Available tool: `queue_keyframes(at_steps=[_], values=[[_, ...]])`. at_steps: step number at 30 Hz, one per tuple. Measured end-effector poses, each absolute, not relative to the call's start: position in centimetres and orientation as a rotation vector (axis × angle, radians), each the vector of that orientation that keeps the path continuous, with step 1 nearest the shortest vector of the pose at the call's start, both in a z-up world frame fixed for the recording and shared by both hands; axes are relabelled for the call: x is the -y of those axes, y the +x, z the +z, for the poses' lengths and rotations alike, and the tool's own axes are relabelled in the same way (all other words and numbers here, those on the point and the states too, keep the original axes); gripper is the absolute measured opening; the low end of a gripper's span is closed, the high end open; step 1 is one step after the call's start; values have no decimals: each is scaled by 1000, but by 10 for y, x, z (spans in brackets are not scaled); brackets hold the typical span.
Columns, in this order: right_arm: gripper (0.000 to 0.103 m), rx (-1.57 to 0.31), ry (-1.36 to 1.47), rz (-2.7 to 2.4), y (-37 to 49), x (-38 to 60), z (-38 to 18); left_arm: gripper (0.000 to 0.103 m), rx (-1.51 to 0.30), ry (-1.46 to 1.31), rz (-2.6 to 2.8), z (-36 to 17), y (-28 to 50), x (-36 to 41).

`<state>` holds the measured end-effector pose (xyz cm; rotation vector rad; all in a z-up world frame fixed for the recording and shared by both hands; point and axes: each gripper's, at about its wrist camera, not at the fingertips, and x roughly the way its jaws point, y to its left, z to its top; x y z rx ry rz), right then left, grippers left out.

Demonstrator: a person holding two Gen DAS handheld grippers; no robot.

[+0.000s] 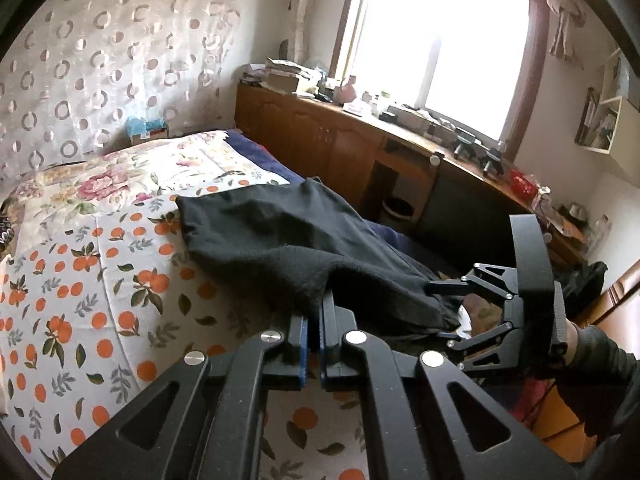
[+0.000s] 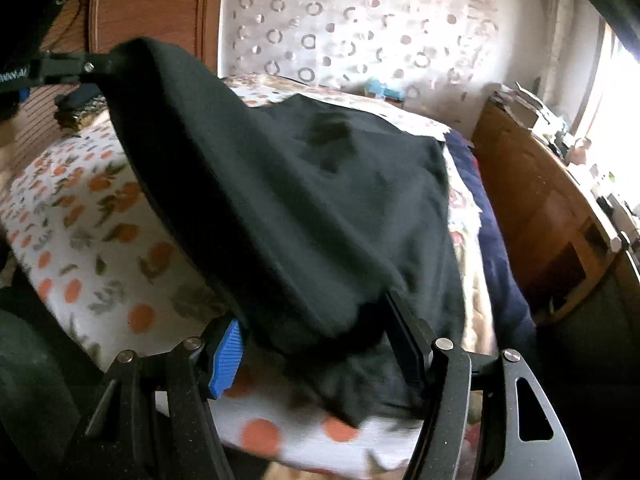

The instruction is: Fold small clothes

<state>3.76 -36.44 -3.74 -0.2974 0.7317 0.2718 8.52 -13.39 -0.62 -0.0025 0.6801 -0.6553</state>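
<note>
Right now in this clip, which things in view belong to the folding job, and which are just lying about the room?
Part of the job:
- black fleece garment
- left hand-held gripper, shut on its edge
- right hand-held gripper, jaws spread around the cloth
- orange-print bedsheet, the folding surface

Just lying about:
- cluttered wooden sideboard
- blue tissue box
- dark waste bin

Bedroom: bed [image 1: 80, 264] covered by an orange-print sheet, seen ahead of the tongs; circle-patterned curtain [image 1: 100, 60] hung beyond it; cluttered wooden cabinet [image 1: 320, 136] set to the right under a bright window [image 1: 440, 48]; wall shelf [image 1: 604, 120] mounted further right
</note>
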Motion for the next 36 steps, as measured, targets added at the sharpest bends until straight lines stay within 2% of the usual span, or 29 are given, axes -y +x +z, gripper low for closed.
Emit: queue_keyframes(at_steps=[1, 2, 3, 5, 10, 13, 22, 31, 34, 35, 36], values=[[49, -731, -308, 273, 41, 366, -37, 4, -681, -6, -654, -6, 88, 133], [23, -731, -312, 277, 46, 369, -34, 4, -683, -14, -652, -5, 92, 132], [15, -719, -307, 284, 50, 371, -28, 4, -685, -17, -653, -5, 96, 131], [10, -673, -305, 278, 57, 372, -13, 4, -682, -15, -639, -4, 105, 130], [9, -570, -285, 280, 101, 379, 39, 4, -673, -24, -598, 3, 139, 123], [9, -557, -307, 293, 138, 374, 52, 4, -691, -27, -561, 4, 167, 121], [9, -642, -284, 356, 264, 382, 39, 4, -759, -19, -492, -12, 248, 120], [9, -741, -202, 379, 303, 395, 22, 4, -846, -6, -497, -38, 299, 130], [19, -758, -186, 363, 311, 398, 20, 5, -877, -3, -505, -43, 308, 133], [23, -759, -178, 358, 311, 400, 21, 8, -887, 4, -499, -44, 312, 134], [27, -756, -174, 352, 311, 400, 23, 15, -889, 9, -500, -43, 313, 134]])
